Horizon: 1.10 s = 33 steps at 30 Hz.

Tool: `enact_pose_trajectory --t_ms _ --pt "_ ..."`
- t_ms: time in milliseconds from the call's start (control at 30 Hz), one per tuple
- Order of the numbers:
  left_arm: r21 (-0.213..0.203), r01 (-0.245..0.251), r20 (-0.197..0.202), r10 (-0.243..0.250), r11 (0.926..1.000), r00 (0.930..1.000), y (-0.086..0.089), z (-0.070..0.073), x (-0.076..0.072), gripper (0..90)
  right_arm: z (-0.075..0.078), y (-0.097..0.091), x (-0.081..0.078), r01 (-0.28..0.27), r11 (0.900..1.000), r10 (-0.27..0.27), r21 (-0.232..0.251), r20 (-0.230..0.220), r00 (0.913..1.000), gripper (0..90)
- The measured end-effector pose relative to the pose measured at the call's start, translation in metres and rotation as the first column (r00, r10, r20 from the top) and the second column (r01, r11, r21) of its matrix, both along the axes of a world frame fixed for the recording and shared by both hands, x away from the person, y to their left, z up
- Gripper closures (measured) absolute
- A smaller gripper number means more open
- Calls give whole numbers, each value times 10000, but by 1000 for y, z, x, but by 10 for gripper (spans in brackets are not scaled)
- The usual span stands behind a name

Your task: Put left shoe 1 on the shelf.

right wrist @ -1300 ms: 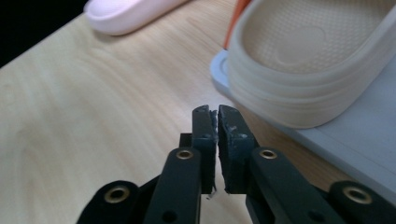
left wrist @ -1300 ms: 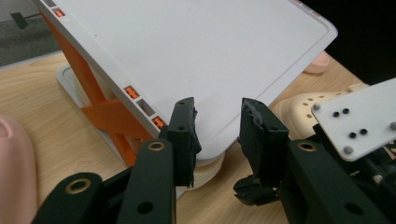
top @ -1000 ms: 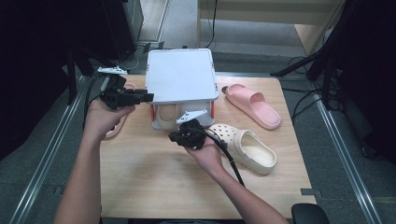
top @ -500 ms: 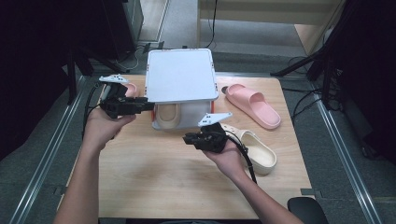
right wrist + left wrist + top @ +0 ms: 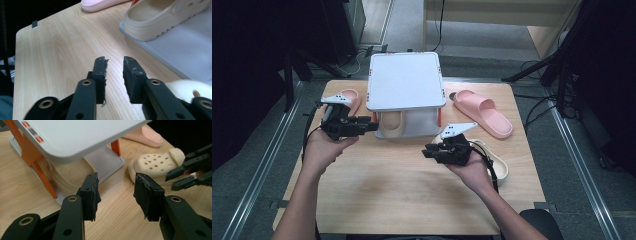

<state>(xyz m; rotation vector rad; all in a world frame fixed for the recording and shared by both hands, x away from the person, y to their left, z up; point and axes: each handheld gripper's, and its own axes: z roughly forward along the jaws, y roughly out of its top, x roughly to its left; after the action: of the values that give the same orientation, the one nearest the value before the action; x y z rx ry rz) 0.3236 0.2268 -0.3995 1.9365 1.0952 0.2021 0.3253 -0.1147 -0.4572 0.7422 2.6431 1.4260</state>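
Cream clog (image 5: 492, 160) half hidden behind right gripper (image 5: 428, 151), fingers just opening, empty, left gripper (image 5: 373, 125) fingers apart, empty

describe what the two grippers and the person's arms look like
Each hand-held gripper is black. The left hand-held gripper and the right hand-held gripper both carry a pale grey three-cornered plate on top, dotted with small dark marks, and trail a black cable. The jaws are flat black bars with brass-coloured rivets and rough, frayed black pads. The forearms are bare, with no sleeves in view.

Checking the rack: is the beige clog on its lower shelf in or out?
In: the beige clog rests on the lower shelf, under the rack's white top.
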Motion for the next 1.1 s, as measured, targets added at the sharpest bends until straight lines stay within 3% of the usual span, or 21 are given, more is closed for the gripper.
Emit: enact_pose_trajectory --t_ms 167,400,633,800,967,1100 --pt "195 61 79 -63 9998 9999 -6 -18 -6 523 -2 -16 -3 46 9999 -48 105 246 9997 686" --pt "345 338 133 -343 9988 9993 -14 -37 -8 518 1 -42 -5 615 9975 -619 360 90 9980 675" --pt "490 800 93 -805 9956 9967 -27 -46 0 512 3 -67 -9 1313 9905 -1313 407 -27 9913 659" --pt "356 959 33 -961 9948 9954 -35 -51 6 511 2 -83 -14 1806 9833 -1806 231 -14 9836 651" --pt "176 1041 -62 -1040 9944 9946 -44 -57 13 499 1 -96 -19 2130 9762 -2124 405 -193 9770 640" --pt "454 1268 -138 -1263 9909 9919 -50 -59 17 498 1 -105 -25 2455 9686 -2454 397 -74 9694 612"
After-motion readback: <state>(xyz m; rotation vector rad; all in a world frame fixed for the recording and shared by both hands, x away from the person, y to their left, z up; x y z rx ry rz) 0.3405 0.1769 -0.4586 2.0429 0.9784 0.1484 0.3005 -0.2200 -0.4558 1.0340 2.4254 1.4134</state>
